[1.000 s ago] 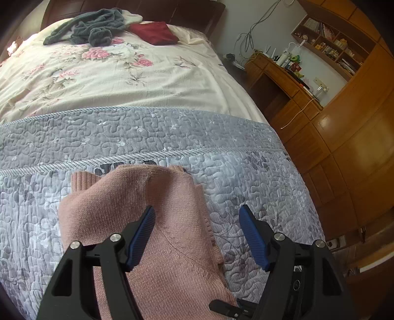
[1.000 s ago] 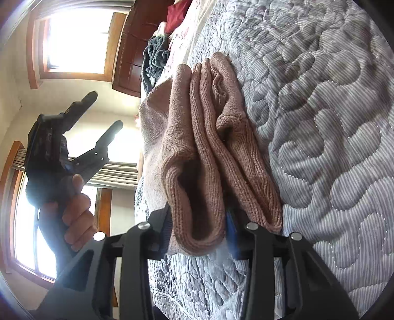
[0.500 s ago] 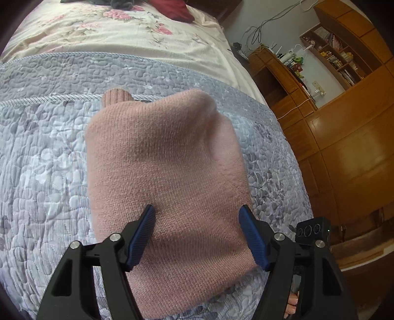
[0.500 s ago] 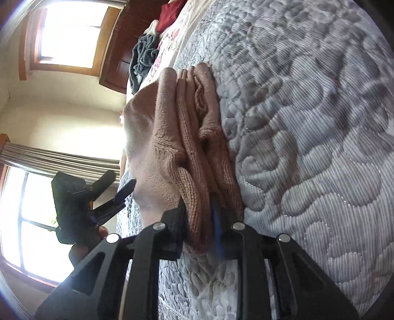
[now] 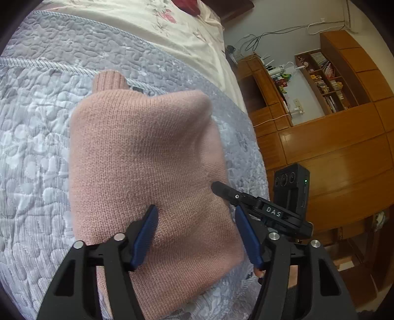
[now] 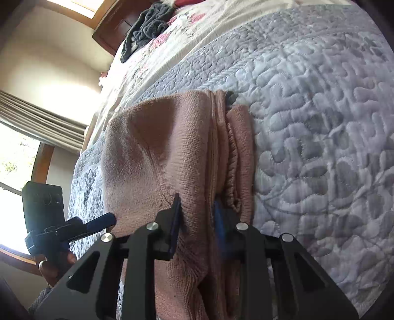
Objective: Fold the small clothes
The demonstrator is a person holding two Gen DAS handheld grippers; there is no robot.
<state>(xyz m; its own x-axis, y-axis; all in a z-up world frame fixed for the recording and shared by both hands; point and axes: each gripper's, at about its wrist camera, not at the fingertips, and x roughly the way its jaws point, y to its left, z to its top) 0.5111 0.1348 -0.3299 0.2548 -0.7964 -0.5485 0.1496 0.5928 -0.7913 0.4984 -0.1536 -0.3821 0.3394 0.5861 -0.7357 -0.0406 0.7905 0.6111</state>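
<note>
Right wrist view alone: right gripper (image 6: 197,216) jaws clamping pink sweater (image 6: 157,152); left gripper (image 5: 197,229) jaws wide.

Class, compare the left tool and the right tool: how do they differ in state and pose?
The left tool is open and empty above the pink sweater; the right tool is shut on the sweater's folded edge. Left faces its flat top; right meets its side layers. Both have blue pads.

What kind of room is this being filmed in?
Most likely a home bedroom: a bed with a grey quilt and floral sheet, a wooden headboard, and wooden cabinets with cluttered shelves beside it.
</note>
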